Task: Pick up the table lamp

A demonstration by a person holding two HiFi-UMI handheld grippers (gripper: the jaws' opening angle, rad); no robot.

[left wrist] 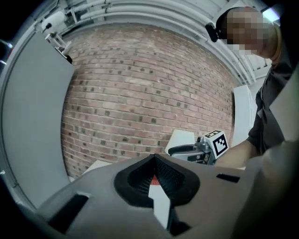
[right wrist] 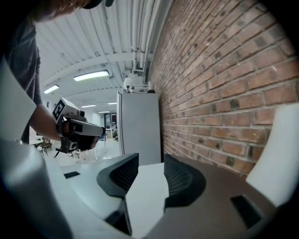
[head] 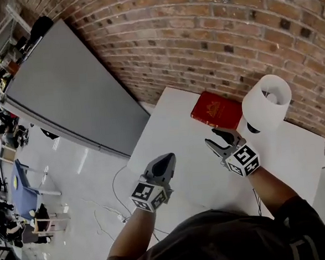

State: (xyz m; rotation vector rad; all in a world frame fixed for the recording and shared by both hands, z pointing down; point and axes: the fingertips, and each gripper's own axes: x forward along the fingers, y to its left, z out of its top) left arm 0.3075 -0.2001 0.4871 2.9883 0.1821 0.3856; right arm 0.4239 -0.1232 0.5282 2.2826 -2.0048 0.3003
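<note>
The table lamp (head: 266, 103) has a white shade and a dark base and stands at the far right of the white table (head: 179, 125), near the brick wall. My right gripper (head: 212, 137) is open and empty, a short way left of the lamp's base and apart from it. In the right gripper view the open gripper (right wrist: 150, 161) shows bare tabletop between its jaws, and the shade (right wrist: 280, 154) sits at the right edge. My left gripper (head: 167, 157) hovers over the table's near left part with its jaws together; in its own view the gripper (left wrist: 154, 158) holds nothing.
A red book (head: 215, 109) lies flat on the table just left of the lamp. The brick wall (head: 211, 34) runs behind the table. A large grey panel (head: 66, 100) stands to the left, and cables (head: 115, 210) lie on the floor below the table's left edge.
</note>
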